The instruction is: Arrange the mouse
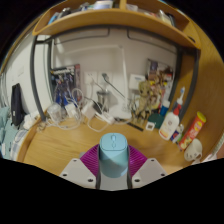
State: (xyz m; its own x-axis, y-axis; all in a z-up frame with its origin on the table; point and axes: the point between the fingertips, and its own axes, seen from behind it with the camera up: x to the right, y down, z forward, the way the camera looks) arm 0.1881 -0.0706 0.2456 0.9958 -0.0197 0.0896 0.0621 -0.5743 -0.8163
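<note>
Holding the light blue mouse (pixel 112 156) tight between my fingers (pixel 112 172), I see it is up off the wooden tabletop (pixel 60 148), with both purple pads (pixel 92 160) pressing its sides. I think it could slip, since its sides look smooth and round. Bottles (pixel 170 125) and a clear bowl (pixel 62 116) stand beyond; a wide swing might knock them over.

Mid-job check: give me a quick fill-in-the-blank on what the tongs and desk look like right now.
1. The tongs are shut on a light blue ____.
2. The pads gripping it are coloured ____.
3. The desk surface ahead is made of ____.
4. Above the desk hangs a wooden ____.

Missing words: mouse; pink; wood; shelf
</note>
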